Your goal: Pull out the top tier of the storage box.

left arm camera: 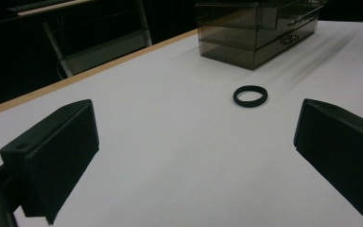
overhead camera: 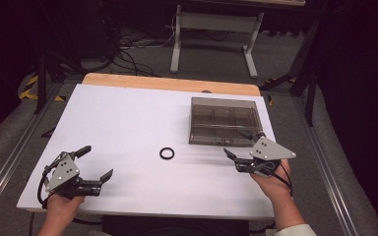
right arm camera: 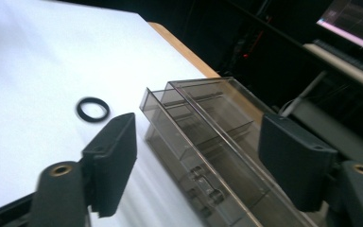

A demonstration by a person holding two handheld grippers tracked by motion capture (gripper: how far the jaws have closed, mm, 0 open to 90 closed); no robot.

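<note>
The drawer box point(overhead camera: 224, 121), a smoky clear case with its drawer fronts turned toward the person, is set on the right half of the white bench point(overhead camera: 128, 123), and the right tool point(overhead camera: 243, 147) is held just in front of those fronts, far nearer to it than the left tool point(overhead camera: 96, 162). The small black ring point(overhead camera: 167, 153) is laid flat between the two tools, apart from the box. Both tools are spread wide with nothing gripped and nothing touched, the right one being aimed along the box's front edge.
</note>
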